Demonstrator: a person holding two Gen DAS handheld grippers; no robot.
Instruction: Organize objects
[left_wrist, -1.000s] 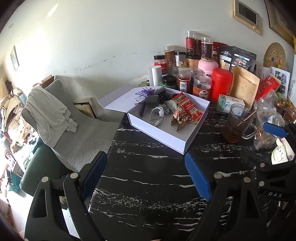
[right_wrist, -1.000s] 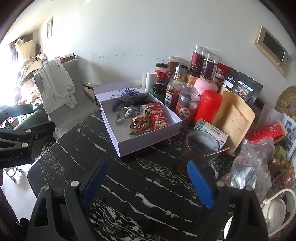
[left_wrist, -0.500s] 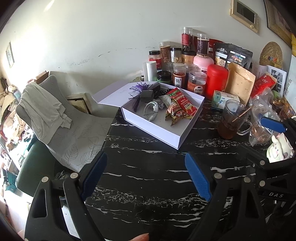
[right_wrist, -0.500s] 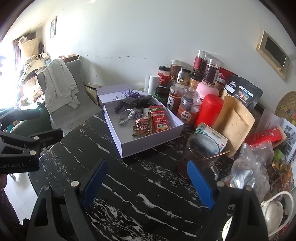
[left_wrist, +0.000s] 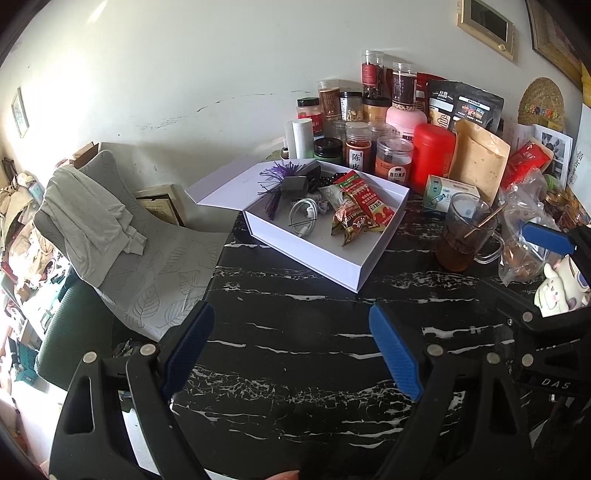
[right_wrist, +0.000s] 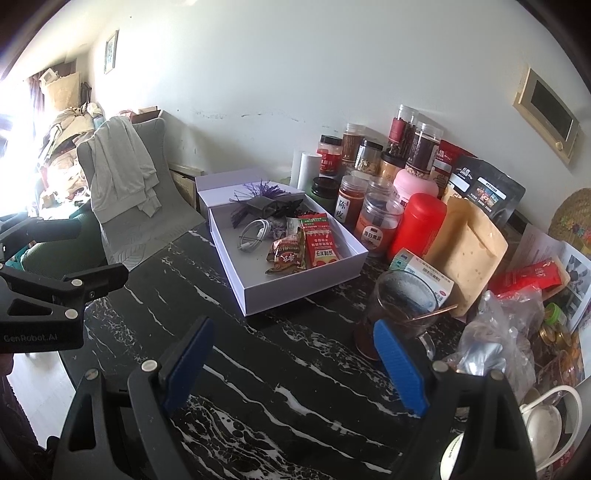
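Both grippers, left (left_wrist: 291, 350) and right (right_wrist: 293, 360), hover spread and empty in front of the white box (left_wrist: 354, 275), which holds 2 snack packets (left_wrist: 360, 214) and a cable (left_wrist: 303, 218), seemingly gathered there for tidiness.

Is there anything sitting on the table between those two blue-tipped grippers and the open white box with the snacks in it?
Nothing visible does. From the left gripper and the right gripper, only bare black marble table runs up to the white box. The glass mug stands off to the right, beside the box.
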